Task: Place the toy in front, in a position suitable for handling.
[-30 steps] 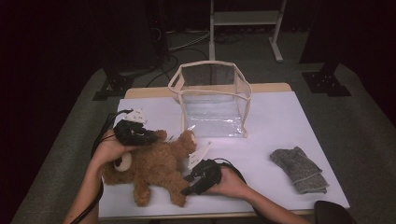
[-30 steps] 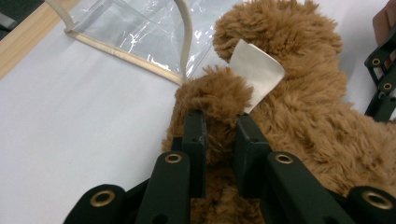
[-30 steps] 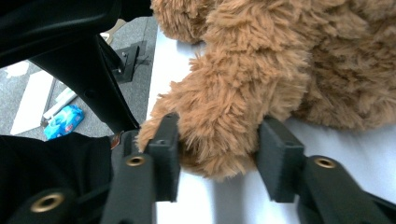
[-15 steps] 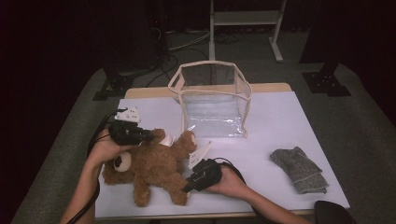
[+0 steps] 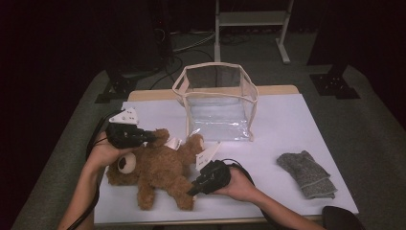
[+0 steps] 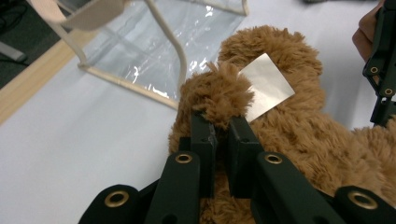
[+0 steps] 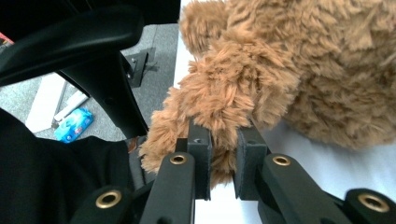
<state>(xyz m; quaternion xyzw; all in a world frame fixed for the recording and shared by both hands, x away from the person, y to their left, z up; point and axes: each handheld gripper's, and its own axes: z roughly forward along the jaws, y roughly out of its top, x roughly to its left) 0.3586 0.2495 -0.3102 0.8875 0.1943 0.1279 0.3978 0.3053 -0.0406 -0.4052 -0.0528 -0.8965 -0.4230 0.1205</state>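
Two grippers are clamped on the teddy bear (image 5: 155, 172), which lies on its back at the near left of the white bench (image 5: 297, 124). Nearest, the right gripper (image 5: 194, 188) has just been closing on a leg, and its jaws now pinch that plush limb. Beyond it, the left gripper (image 5: 151, 137) grips a tuft of an arm on the bear's far side. I judge the grasp finished and the lift about to start; the next move calls for both hands to rise together and carry the bear to the clear bag (image 5: 218, 103) standing open just behind it. A grey cloth (image 5: 306, 173) lies well right of the bear.

From the left gripper view, a white tag (image 6: 267, 87) lies on the fur just past the jaws. From the right gripper view, a chair base (image 7: 100, 70) stands on the floor off the bench edge.
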